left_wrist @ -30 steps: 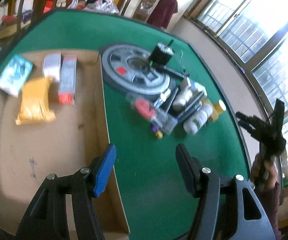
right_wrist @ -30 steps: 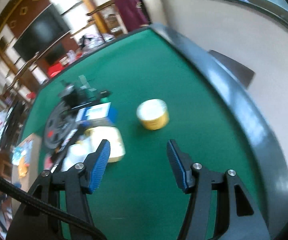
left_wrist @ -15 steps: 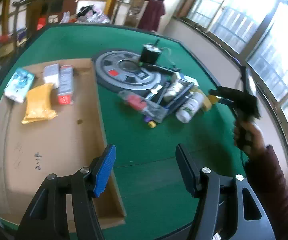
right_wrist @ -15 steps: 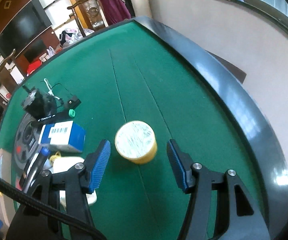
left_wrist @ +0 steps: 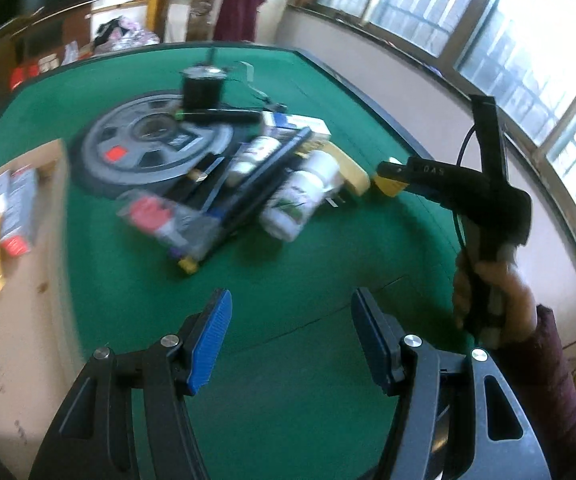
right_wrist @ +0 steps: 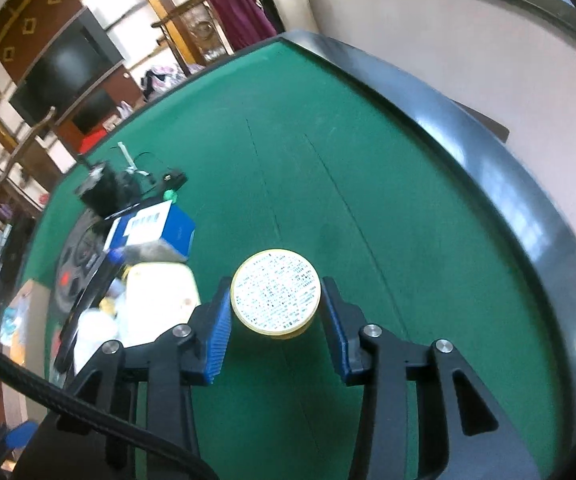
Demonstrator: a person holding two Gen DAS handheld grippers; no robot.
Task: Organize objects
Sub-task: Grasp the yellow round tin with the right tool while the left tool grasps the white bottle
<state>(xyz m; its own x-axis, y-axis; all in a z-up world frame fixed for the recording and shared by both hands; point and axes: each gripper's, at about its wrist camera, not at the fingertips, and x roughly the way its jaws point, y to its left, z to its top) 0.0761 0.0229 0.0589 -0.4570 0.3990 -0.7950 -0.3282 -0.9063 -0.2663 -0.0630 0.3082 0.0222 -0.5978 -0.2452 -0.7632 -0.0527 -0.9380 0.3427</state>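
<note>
**Four items boxed, a heap left to sort**

Four or so flat packets (left_wrist: 12,208) lie at the far left end of the cardboard box (left_wrist: 28,360), and that looks like all the sorting done so far. Most of the work remains, by my judgement: a heap of bottles (left_wrist: 300,196), a blue carton (right_wrist: 156,228), a clear case (left_wrist: 164,220) and a black motor (left_wrist: 202,88) sits on and beside the grey weight plate (left_wrist: 148,148) at mid-table.

The right gripper (right_wrist: 276,316) has its blue pads on either side of the yellow tub (right_wrist: 276,300), which stands upright on the felt just right of the heap. The pads are very close to the tub's sides; whether they already press on it I cannot tell. From the left camera the tub (left_wrist: 390,184) shows only as a yellow patch at that gripper's tip.

The left gripper (left_wrist: 290,344) is wide open and holds nothing, hovering over bare felt near the table's near edge, with the box just to its left.

Room for moving is good. The table (right_wrist: 328,128) is bare green felt to the far side and right of the tub, out to the dark raised rim (right_wrist: 528,208). The tight side is left, where a cream container (right_wrist: 160,304) lies close to the tub. The box has much open floor at its near end. Its right wall stands between heap and floor, so a carried item would likely need to clear it.
</note>
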